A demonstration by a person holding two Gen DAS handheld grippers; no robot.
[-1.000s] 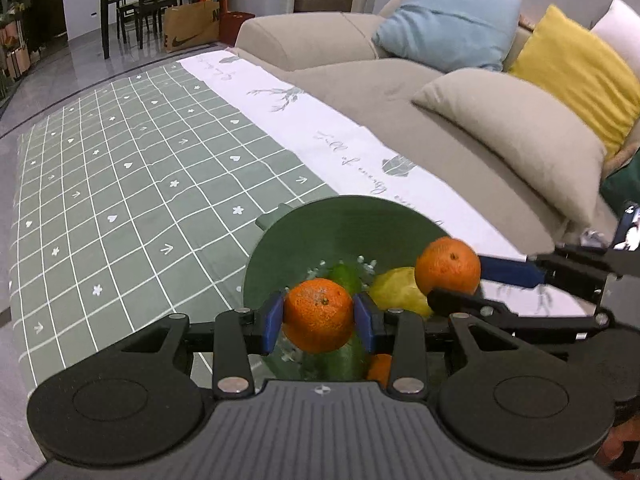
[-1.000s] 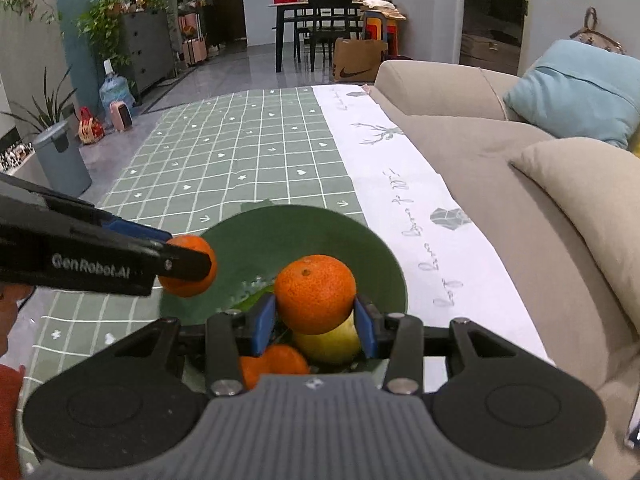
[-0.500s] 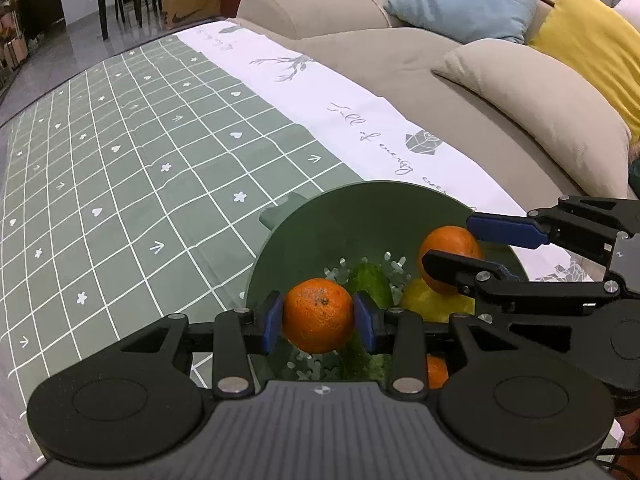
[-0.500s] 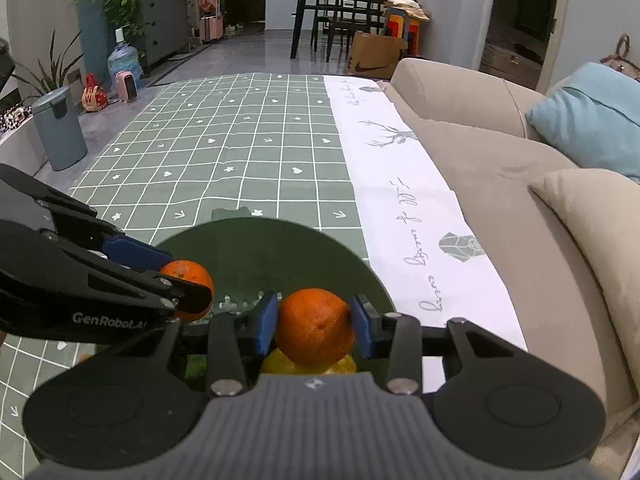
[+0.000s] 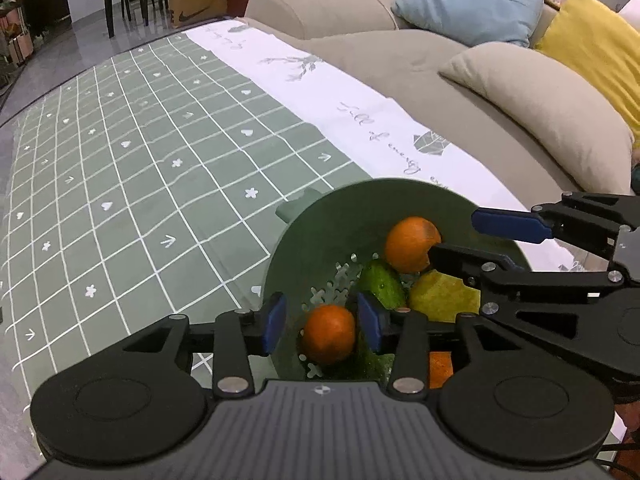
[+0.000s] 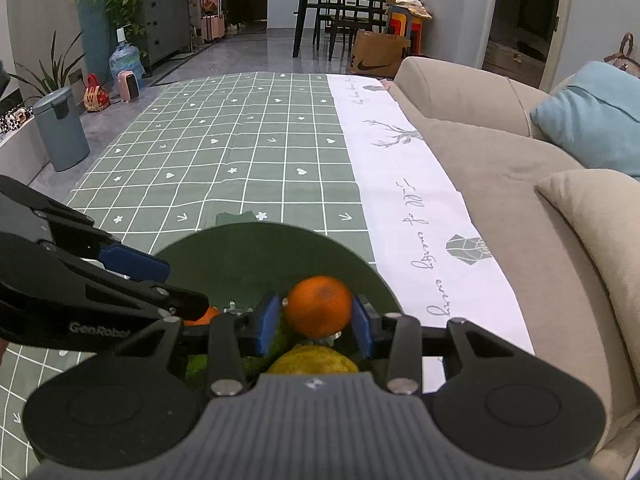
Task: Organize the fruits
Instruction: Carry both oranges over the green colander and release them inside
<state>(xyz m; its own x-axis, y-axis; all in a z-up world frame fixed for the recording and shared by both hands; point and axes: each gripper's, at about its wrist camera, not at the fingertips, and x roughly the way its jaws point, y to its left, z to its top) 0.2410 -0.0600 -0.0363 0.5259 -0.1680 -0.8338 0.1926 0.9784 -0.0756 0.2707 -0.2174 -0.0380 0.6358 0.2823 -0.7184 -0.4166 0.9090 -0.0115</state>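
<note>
A green strainer bowl (image 5: 332, 220) stands on the checked green cloth and holds fruit. My left gripper (image 5: 322, 322) is over its near rim with the jaws apart; an orange (image 5: 329, 334) lies loose in the bowl between them, clear of the left pad. My right gripper (image 6: 316, 322) is shut on a second orange (image 6: 319, 306) just above the bowl (image 6: 256, 248). That orange (image 5: 410, 243) shows in the left wrist view too. A green fruit (image 5: 382, 286) and a yellow fruit (image 5: 442, 294) lie in the bowl under it.
A beige sofa (image 6: 500, 184) with cushions runs along the right of the table. The cloth's white printed border (image 6: 412, 208) lies between bowl and sofa. A grey bin (image 6: 60, 132), plants and a dining table (image 6: 340, 4) stand far off.
My left gripper opened and let its orange drop into the bowl. Both grippers came lower toward the bowl. My right gripper stays shut on its orange.
</note>
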